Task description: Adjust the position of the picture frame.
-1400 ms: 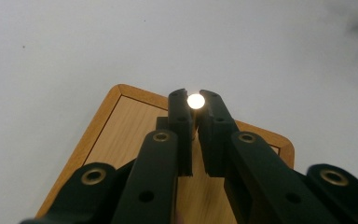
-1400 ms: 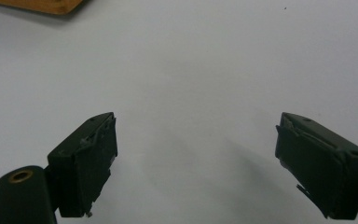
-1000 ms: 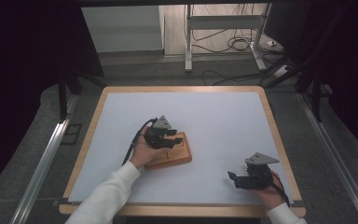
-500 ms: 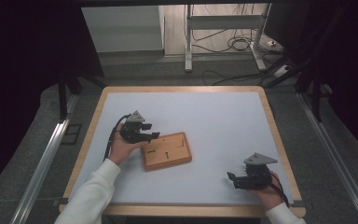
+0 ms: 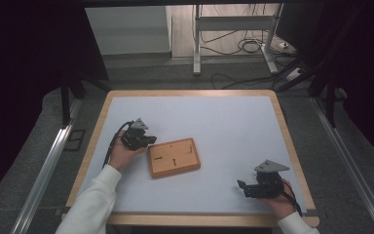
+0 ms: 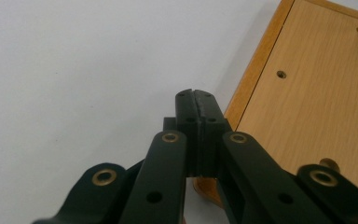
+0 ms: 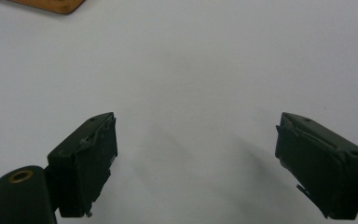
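The left gripper (image 5: 148, 140) sits just left of the wooden board (image 5: 174, 157), its jaws having just closed, pressed together on nothing. The board lies flat near the middle of the white table (image 5: 224, 122), with small holes and pegs on its face. It looks stiff, light and thin, best pinched at a raised edge. At the near right, the right gripper (image 5: 242, 187) rests spread wide, empty.

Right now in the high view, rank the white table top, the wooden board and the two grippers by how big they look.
1. White table top, by far the largest.
2. Wooden board.
3. Right gripper and left gripper: they look about alike, and the right sits nearer the camera, so I won't rank them.
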`<state>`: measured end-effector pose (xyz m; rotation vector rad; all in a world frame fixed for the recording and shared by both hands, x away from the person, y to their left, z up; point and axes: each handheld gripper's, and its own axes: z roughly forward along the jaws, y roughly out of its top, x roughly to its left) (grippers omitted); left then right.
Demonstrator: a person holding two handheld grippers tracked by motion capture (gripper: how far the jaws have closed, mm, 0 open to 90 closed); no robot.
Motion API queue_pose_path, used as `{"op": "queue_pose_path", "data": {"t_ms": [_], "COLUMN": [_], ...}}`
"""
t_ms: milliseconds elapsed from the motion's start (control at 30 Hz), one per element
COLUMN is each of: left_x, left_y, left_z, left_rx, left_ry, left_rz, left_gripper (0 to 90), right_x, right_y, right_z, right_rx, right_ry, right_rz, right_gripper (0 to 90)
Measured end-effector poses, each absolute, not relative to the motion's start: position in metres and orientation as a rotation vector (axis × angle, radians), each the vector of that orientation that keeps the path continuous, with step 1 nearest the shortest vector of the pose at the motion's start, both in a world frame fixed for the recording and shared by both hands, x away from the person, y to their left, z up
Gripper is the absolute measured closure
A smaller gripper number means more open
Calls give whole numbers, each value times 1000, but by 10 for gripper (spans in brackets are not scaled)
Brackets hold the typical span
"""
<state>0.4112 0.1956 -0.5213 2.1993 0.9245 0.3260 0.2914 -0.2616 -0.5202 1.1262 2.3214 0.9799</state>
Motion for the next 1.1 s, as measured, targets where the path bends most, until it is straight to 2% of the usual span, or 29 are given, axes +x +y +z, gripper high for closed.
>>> {"op": "queue_pose_path", "data": {"t_ms": [1100], "left_x": [410], "left_y": [199], "left_z": [-528], "left_rx": [2229], "left_ry": [888], "left_rz": [302], "left_gripper": [900], "right_x": [292], "right_y": [-263], "right_z": [-519], "right_rx": [1124], "right_ry": [2315], "right_rz": [979], "right_gripper": [131]}}
